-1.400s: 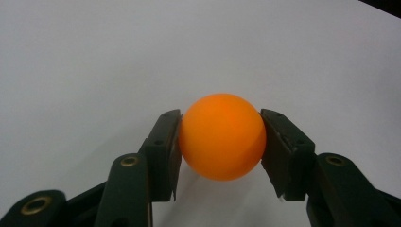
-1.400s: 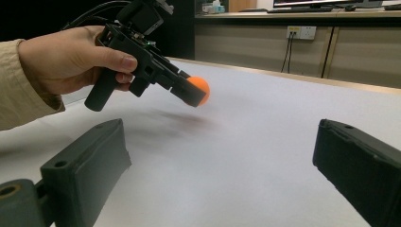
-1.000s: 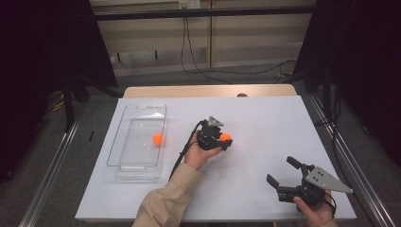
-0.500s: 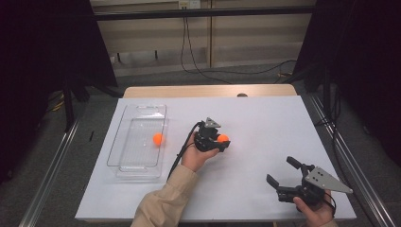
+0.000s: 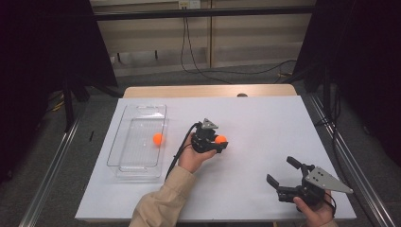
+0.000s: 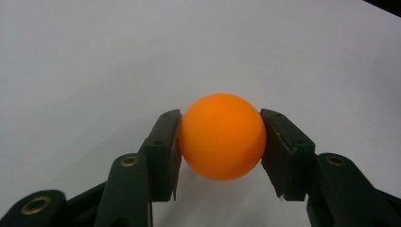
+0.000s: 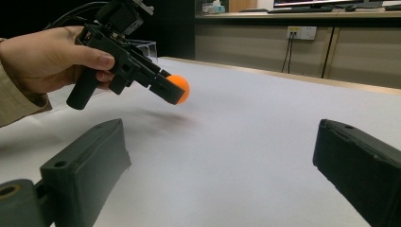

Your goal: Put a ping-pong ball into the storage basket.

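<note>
The left gripper (image 5: 220, 140) clamps its jaws on an orange ball (image 6: 222, 136) held clear above the white worktop (image 5: 265, 123), right of the clear tray (image 5: 137, 109), while the right gripper (image 5: 283, 174) rests nearby, jaws spread and empty.

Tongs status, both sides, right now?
Left tongs: closed on the orange ball, lifted off the table.
Right tongs: open, holding nothing.
</note>
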Demonstrator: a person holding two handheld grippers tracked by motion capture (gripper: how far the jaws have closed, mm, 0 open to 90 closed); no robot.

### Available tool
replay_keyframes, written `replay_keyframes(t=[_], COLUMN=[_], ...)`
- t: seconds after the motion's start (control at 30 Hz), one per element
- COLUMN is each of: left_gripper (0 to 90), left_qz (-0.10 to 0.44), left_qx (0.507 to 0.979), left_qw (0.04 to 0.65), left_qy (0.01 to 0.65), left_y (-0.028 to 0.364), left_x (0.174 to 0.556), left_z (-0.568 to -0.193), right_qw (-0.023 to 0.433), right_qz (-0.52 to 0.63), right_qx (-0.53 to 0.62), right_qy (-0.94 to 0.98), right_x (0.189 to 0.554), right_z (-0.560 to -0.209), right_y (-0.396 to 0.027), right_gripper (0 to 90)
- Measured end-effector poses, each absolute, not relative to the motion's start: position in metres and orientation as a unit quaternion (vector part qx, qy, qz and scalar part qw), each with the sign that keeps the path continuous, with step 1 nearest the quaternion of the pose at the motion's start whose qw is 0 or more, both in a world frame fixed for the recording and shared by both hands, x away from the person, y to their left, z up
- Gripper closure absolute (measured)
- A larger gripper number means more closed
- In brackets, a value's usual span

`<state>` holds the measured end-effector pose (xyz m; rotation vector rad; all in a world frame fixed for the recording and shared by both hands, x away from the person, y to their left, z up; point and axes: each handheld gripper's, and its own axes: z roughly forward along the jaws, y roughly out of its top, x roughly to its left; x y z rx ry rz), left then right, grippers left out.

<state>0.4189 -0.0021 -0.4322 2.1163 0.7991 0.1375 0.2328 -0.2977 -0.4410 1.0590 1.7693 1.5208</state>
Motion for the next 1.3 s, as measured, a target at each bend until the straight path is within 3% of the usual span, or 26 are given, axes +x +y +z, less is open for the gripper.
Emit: replay_keyframes(t=[1.3], left_gripper=[50.9], left_qz=[0.040], left_qx=[0.841], left_qw=[0.430], left_qy=[0.326], left_y=[0.015], left_x=[0.412], left_z=[-0.421], right_qw=[0.286], right_qz=[0.572], right_qx=[0.396], right_qy=[0.659], right_x=[0.232], right_z=[-0.440], right_y=[-0.297], right_gripper=[3.0])
